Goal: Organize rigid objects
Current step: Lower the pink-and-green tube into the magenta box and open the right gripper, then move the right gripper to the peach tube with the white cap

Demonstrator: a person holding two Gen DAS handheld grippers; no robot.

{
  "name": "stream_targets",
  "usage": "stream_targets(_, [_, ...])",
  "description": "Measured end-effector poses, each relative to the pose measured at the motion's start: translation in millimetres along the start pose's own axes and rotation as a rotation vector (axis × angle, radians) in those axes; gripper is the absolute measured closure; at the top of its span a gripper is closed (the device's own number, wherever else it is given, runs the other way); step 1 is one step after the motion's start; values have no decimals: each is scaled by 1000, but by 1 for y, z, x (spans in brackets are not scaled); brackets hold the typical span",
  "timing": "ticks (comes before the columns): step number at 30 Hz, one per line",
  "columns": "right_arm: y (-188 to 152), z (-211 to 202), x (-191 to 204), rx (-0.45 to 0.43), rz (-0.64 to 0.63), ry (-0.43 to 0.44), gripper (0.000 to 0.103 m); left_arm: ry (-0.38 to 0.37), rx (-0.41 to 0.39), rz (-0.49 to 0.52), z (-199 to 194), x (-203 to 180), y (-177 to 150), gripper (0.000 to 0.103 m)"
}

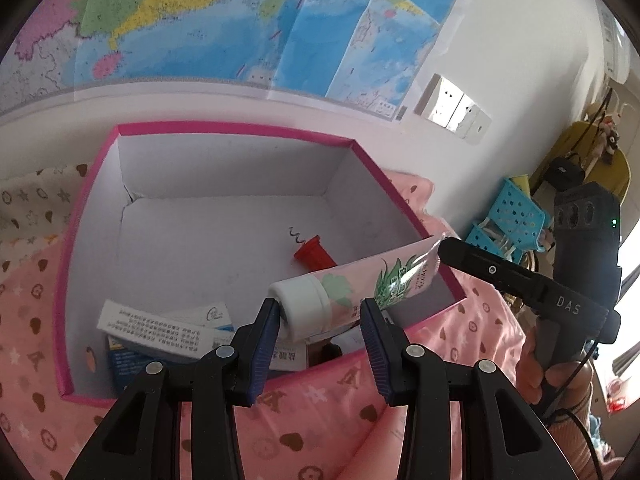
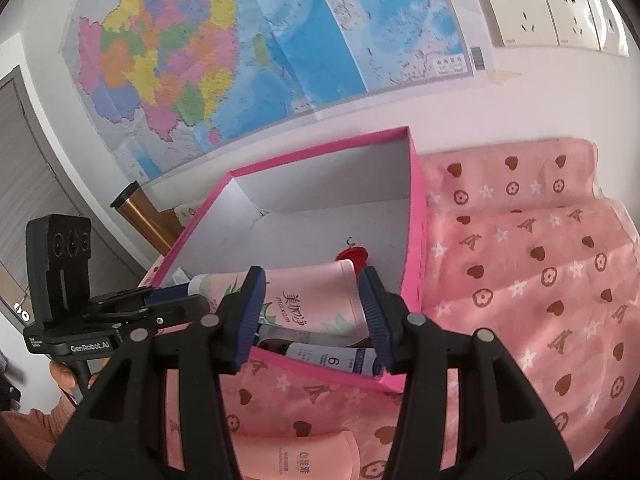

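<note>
The jaws of both grippers stood open, nothing clamped between either pair. The left gripper [image 1: 320,344] hovered over the near edge of the single pink box [image 1: 236,130], its left blue pad [image 1: 267,334] touching or nearly touching the white cap of the pink tube [image 1: 352,288]. That one tube lay tilted inside the box, cap toward the near left, its crimped tail leaning on the right rim beside the right gripper's finger. In the right wrist view the right gripper [image 2: 310,316] framed the same tube [image 2: 316,300] across the box's near corner, with the pads apart from it.

The box [image 2: 414,208] sat on a bed covered by a pink patterned sheet [image 1: 312,408]. Inside it I counted one red-handled corkscrew [image 1: 312,254] on the far floor, one white printed carton [image 1: 152,330] at the near left lying atop a blue carton [image 1: 128,364], and one dark bottle with a white label [image 2: 332,354] against the near wall; other items under the tube were too hidden to count surely. A second pink tube [image 2: 296,458] lay outside the box on the sheet, at the near edge. On the wall behind hung one large map [image 2: 248,52] and a row of three sockets [image 2: 556,14].
</note>
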State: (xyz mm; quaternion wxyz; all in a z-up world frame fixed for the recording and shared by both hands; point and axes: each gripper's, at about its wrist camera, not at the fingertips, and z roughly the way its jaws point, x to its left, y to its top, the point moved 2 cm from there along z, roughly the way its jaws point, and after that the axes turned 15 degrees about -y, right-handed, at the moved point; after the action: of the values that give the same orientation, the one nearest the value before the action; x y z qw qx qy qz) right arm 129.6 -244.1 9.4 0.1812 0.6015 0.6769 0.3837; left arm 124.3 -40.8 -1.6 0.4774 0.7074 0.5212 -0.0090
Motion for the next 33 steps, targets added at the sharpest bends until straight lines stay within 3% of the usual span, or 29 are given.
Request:
stream_targets(8, [0,5,-7,2,39,-7,52,6,16,-2,9,2,-2,62])
stream_targets(19, [-16,-14,-9,-21,41,-1,52,1,-41,88,-22,-19,-20,62])
stream_targets(27, [-42,-43,0,-38,1,34,51,-41,-97,133,-57,-40,-43,60])
stream_targets(33, [-77,-39,2,36,-20,25,51,-47,-51,118,-56,-41,-70,60])
